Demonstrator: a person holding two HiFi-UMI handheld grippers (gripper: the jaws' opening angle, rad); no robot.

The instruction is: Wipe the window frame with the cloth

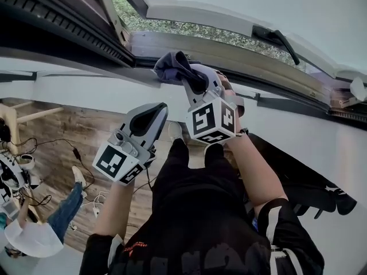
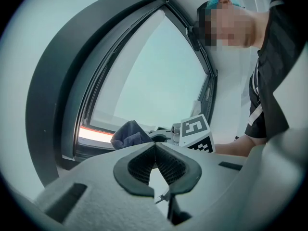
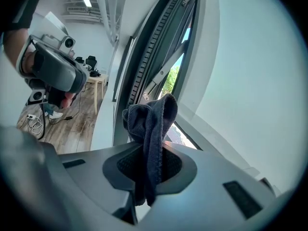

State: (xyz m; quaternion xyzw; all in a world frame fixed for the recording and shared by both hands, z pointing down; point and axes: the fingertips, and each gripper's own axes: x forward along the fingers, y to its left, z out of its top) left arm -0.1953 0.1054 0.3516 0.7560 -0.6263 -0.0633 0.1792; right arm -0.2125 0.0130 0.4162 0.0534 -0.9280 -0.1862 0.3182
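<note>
Clamping entry, item one: my right gripper stood clenched on the cloth, a dark blue-grey rag, crumpled, bunched above the jaws with a tail hanging below them. I logged it at the lower window frame; whether it touched, I could not tell. Item two: my left gripper was closed, tips meeting, nothing between them, apart from the frame.

My cloth: dark blue. My left gripper and right gripper: pale grey, black pads, black-and-white marker cubes. Window frame: dark grey. Floor: brown wood grain
</note>
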